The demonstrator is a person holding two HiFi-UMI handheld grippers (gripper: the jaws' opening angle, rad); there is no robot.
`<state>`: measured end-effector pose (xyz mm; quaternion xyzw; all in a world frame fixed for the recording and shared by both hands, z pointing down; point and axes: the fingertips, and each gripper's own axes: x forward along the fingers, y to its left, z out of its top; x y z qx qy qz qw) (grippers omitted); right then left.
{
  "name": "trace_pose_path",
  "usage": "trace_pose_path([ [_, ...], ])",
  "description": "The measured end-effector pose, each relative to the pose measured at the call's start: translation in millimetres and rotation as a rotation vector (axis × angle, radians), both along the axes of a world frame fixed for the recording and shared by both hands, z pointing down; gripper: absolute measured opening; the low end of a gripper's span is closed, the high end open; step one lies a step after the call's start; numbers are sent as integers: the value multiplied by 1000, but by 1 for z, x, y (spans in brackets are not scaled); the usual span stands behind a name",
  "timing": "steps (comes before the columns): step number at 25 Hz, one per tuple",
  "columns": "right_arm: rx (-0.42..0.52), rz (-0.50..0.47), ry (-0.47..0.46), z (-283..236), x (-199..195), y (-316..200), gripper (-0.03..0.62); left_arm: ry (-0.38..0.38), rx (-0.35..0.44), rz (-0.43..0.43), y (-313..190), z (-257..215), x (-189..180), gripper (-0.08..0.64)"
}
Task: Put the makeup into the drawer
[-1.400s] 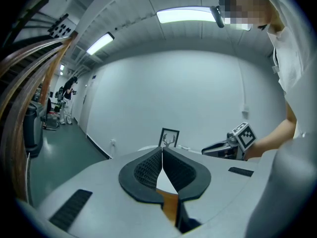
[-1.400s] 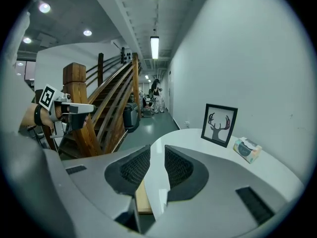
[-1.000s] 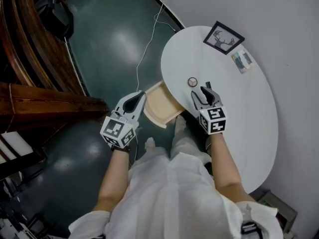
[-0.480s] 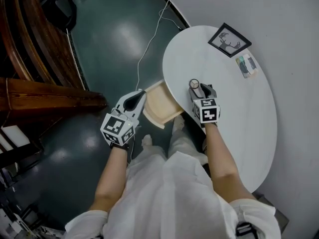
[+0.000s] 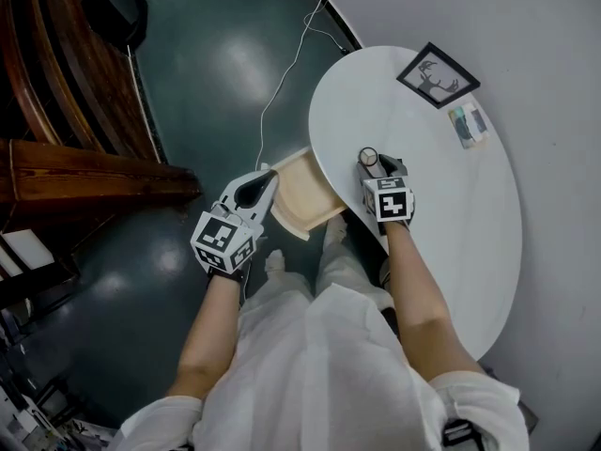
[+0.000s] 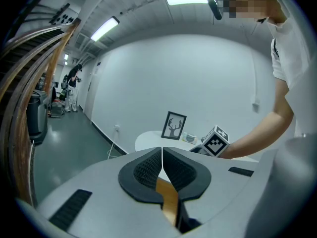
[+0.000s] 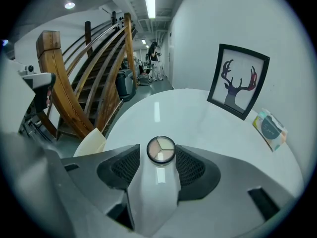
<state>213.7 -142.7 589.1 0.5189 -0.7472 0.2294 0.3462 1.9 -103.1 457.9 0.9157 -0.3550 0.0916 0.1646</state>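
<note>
The makeup is a small round compact with pale shades under a clear lid, lying on the white oval table near its left edge. My right gripper points down at it. In the right gripper view the compact lies between the fingertips of the right gripper. Its jaws have just been opening, and a thin gap shows on each side. The pale wooden drawer stands pulled out under the table edge. My left gripper hovers beside it, shut and empty, its pads meeting.
A framed deer picture and a small printed packet lie at the table's far side. A white cable runs over the dark green floor. Wooden stair rails stand at the left. The person's legs are under the table.
My right gripper has moved forward and down, from a little behind the compact to around it, with wider jaws. The left gripper has stayed by the drawer.
</note>
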Motion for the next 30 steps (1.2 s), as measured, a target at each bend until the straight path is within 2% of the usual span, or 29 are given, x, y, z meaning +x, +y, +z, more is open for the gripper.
trace_pose_path([
  [14, -85, -14, 45, 18, 1, -10, 212, 3, -1, -5, 2, -2, 0, 18],
  [30, -111, -32, 58, 20, 0, -11, 207, 5, 4, -46, 7, -3, -13, 18],
])
